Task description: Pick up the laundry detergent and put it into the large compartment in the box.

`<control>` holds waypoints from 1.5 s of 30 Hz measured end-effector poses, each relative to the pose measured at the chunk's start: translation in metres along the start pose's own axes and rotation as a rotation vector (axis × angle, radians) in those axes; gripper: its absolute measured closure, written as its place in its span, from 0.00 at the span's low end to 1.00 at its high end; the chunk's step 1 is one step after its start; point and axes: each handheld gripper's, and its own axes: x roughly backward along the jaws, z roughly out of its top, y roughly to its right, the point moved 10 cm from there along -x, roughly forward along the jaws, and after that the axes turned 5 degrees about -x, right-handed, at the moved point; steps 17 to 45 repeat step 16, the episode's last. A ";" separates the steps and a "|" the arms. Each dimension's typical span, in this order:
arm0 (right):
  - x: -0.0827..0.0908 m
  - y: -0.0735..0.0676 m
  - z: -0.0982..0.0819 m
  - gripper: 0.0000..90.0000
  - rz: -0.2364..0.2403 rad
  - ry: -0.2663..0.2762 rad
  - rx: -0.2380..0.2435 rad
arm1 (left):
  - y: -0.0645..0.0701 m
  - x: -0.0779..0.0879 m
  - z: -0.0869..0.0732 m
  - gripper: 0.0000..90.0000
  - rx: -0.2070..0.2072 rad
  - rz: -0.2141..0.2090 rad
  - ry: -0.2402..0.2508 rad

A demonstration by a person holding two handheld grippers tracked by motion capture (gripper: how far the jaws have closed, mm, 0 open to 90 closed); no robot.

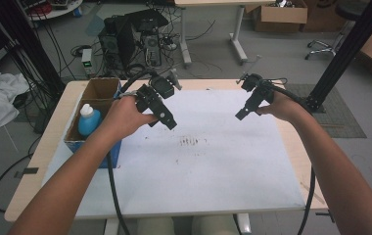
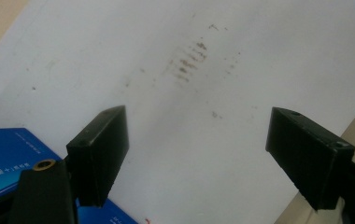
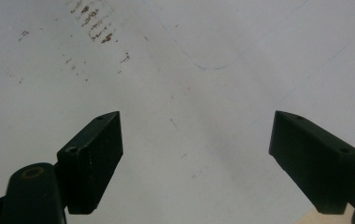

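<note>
My left gripper (image 1: 168,122) hovers over the left part of the white sheet (image 1: 198,166), just right of a cardboard box (image 1: 96,93). Its jaws stand wide apart in the left gripper view (image 2: 199,154), with only stained white paper (image 2: 203,93) between them. My right gripper (image 1: 241,114) is held above the right part of the sheet, pointing down and left. It is open too (image 3: 196,158), with bare paper (image 3: 203,93) under it. A brown smudge (image 1: 192,142) marks the sheet between the two grippers.
The box at the table's left edge holds a blue bottle with a white cap (image 1: 88,119) and has a blue front face (image 2: 7,158). Wooden table rim (image 1: 42,161) borders the sheet. Cables, computer towers (image 1: 130,36) and boxes lie on the floor beyond.
</note>
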 end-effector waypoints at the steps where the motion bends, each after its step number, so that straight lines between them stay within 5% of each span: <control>1: 0.000 0.000 0.000 0.19 -0.001 -0.001 -0.002 | 0.001 0.000 0.000 0.25 0.000 -0.002 -0.001; 45: 0.005 -0.003 -0.002 0.19 -0.004 0.008 0.002 | 0.003 0.000 0.000 0.26 -0.002 0.005 0.000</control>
